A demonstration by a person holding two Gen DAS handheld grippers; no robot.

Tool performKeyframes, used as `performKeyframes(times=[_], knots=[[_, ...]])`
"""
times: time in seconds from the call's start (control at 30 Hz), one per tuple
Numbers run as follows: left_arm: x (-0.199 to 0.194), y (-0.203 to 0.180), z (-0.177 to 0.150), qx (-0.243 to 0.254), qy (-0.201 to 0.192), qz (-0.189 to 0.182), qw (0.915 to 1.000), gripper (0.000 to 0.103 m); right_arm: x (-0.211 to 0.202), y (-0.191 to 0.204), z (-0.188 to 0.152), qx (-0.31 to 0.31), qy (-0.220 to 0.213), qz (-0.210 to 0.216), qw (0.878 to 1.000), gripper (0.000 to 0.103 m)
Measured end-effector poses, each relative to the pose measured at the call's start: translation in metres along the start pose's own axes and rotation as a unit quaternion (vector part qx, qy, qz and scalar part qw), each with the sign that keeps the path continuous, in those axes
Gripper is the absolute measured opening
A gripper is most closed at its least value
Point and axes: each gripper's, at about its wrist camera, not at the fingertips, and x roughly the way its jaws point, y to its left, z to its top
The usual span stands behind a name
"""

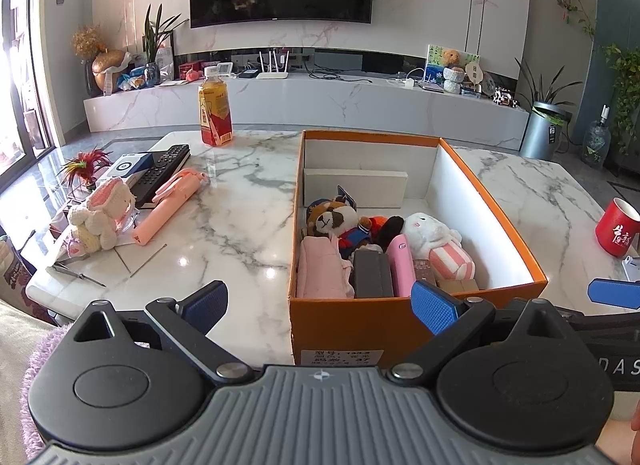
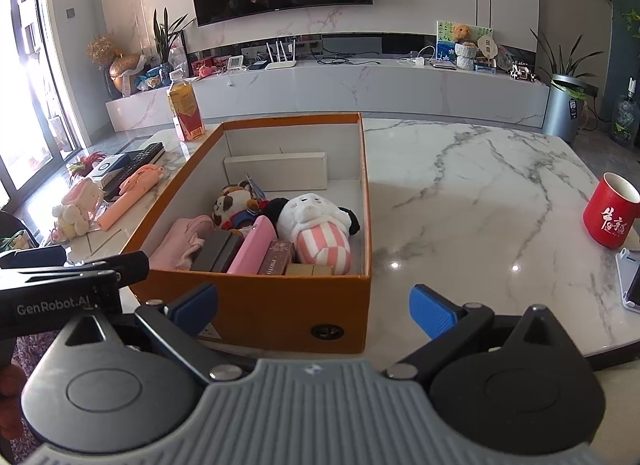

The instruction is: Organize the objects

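Your left claw (image 1: 320, 305) and right claw (image 2: 314, 307) hung spread, empty; the shoebox (image 1: 394, 327) was half-filled, while the crochet bunny (image 1: 100, 217) and pink selfie stick (image 1: 168, 209) waited at ten o'clock.

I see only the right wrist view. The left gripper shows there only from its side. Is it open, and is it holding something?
Observer: The left gripper is open and holds nothing. It faces the near end of the orange box.
Operator: Is something small lying on the table near the knitted rabbit?
Observer: Yes, a thin metal tool lies in front of the knitted rabbit, apart from it.
Operator: Does that end of the box carry anything?
Observer: A white printed label sits low on it.
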Motion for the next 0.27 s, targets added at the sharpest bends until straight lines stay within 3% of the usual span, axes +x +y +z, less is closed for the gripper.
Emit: performKeyframes(times=[0.27], knots=[[-0.0017, 0.0004, 0.0008, 0.001, -0.002, 0.001, 1.0, 0.103, -0.0001, -0.0002, 0.0003, 0.001, 0.001, 0.0, 1.0, 0.102]])
